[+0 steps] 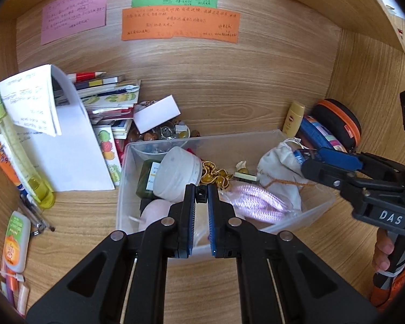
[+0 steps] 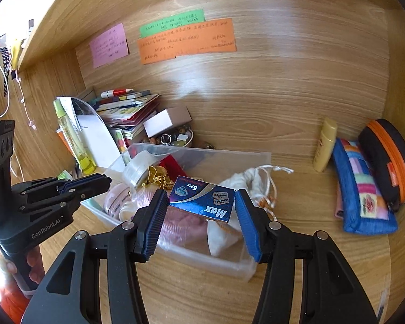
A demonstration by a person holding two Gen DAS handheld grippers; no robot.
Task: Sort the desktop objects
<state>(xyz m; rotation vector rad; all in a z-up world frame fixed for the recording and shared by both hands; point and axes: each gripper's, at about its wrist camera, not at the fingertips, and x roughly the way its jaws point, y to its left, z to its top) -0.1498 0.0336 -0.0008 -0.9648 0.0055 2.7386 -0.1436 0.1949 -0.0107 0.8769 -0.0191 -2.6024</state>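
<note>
Your right tool [image 2: 201,210] holds a small blue box of razor blades [image 2: 202,201] marked "Max": its two blue pads press on the box's short ends, so the tool stands partly open, just as wide as the box is long. The box hangs directly ahead of that tool, above the clear plastic bin [image 2: 224,154], over the white drawstring pouch [image 2: 245,182] and the pale pink cord [image 2: 181,224] that lie inside. Your left tool [image 1: 201,197] is closed with nothing between its pads; a narrow slit shows between them, and it hovers over the near rim of the bin [image 1: 318,205]. Just beyond its tips, inside the bin, lie a white round jar [image 1: 176,172] on its side, a dark green container [image 1: 148,179] to the left of the tips, and gold beads [image 1: 214,174] ahead. From the left tool, your right tool [image 1: 309,158] comes in from the right side with the blue box at its tip. To the left of the left tool, on the table [image 1: 229,102], stand a stack of booklets [image 1: 108,100], white paper sheets [image 1: 67,148] and a yellow-green bottle [image 1: 19,151]. To the right of the right tool lie a yellow tube [image 2: 324,144], a patchwork blue pouch [image 2: 361,189] and a black case with an orange zip [image 2: 386,159]. Coloured notes [image 2: 186,39] are stuck to the back panel beyond both tools.
</note>
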